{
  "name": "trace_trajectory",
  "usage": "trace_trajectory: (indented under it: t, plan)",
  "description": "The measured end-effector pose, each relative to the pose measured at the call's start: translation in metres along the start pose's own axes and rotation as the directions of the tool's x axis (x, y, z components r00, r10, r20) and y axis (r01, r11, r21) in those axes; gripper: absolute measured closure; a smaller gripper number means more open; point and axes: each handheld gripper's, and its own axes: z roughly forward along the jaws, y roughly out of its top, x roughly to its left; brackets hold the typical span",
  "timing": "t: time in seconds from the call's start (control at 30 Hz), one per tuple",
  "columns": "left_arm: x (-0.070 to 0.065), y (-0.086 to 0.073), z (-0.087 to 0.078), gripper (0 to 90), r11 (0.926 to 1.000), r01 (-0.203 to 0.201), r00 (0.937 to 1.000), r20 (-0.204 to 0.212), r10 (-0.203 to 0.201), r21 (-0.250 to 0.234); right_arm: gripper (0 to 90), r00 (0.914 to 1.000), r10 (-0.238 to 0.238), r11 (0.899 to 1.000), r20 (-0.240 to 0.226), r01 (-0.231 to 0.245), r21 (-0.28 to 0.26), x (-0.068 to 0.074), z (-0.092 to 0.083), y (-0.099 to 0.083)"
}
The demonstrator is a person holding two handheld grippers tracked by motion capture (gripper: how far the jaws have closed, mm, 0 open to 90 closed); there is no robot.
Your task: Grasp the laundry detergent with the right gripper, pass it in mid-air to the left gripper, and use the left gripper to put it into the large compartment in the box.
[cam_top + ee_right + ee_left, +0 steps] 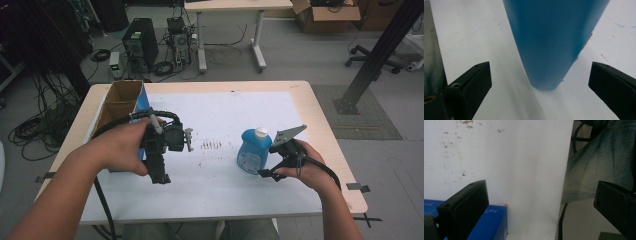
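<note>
Blue translucent plastic is what I am looking at first: the squat blue bottle with the white cap point(254, 150) is standing upright right of centre in the high view, on the white sheet covering the wooden table point(320, 120), and in the right gripper view its narrow edge point(549, 50) is sitting between my two spread jaws, untouched by either. I am holding the right gripper point(267, 172) just beside the bottle's base, low and angled in from the lower right. The risk, as I judge it, is that I am closing on the tapered edge rather than a flat face, so the bottle could twist out or tip toward the centre of the frame. One jaw arriving first would shove it sideways across the slick sheet. My left gripper point(161, 176) is also spread wide and holding nothing, pointing down at the near table edge left of centre, beside the blue cardboard box with open brown compartments point(122, 107); drifting left, it could knock that box.
</note>
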Motion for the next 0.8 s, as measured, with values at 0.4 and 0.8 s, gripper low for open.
trace_trajectory:
  t: [0.4, 0.8]
  plan:
    - [0.000, 0.001, 0.001, 0.2, 1.0000, -0.005, 1.0000, 0.003, 0.005, 0.001, 4.9, 1.0000, -0.006, 1.000, -0.007, 0.006, -0.027, 0.003, 0.007, 0.002]
    - [0.000, 0.000, 0.002, 0.2, 1.0000, -0.003, 1.0000, 0.004, 0.003, -0.002, 4.4, 0.9997, 0.019, 0.995, 0.016, -0.017, -0.099, 0.002, 0.013, 0.001]
